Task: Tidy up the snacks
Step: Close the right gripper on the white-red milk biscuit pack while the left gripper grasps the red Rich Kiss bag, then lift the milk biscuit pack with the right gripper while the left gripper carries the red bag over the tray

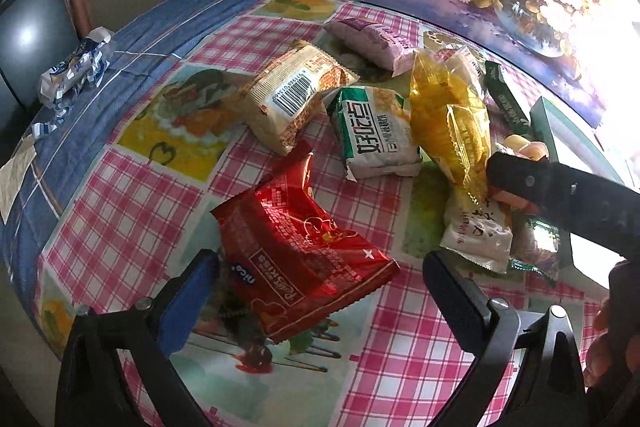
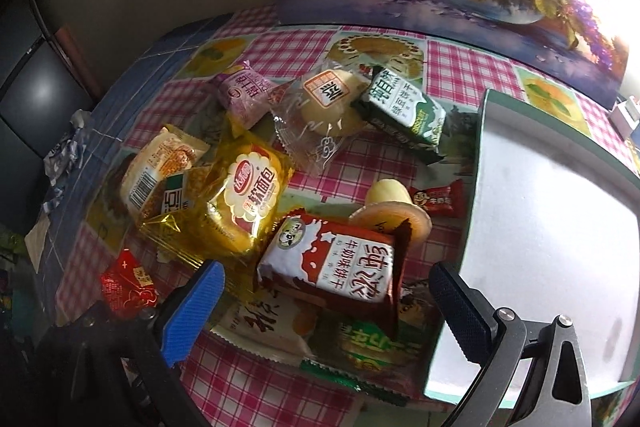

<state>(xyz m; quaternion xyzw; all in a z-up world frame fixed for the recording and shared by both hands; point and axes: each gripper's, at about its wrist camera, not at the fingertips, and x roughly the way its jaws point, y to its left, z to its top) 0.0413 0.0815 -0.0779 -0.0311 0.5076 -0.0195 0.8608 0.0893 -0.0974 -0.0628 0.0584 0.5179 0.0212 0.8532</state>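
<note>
The sorting looks barely begun. The white box (image 2: 552, 211) on the table's (image 2: 280, 379) right side is bare inside, while the snacks lie loose in a heap beside it. The left gripper (image 1: 320, 291) hovers with jaws spread around the red packet (image 1: 304, 247); the right gripper (image 2: 326, 301) hangs open-jawed over the milk-biscuit packet (image 2: 336, 267). Neither grips anything, so nearly every packet is left to place.

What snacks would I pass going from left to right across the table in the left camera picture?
Blue-and-white wrapper → red packet → green-and-white packet → yellow bag → dark green packet.
</note>
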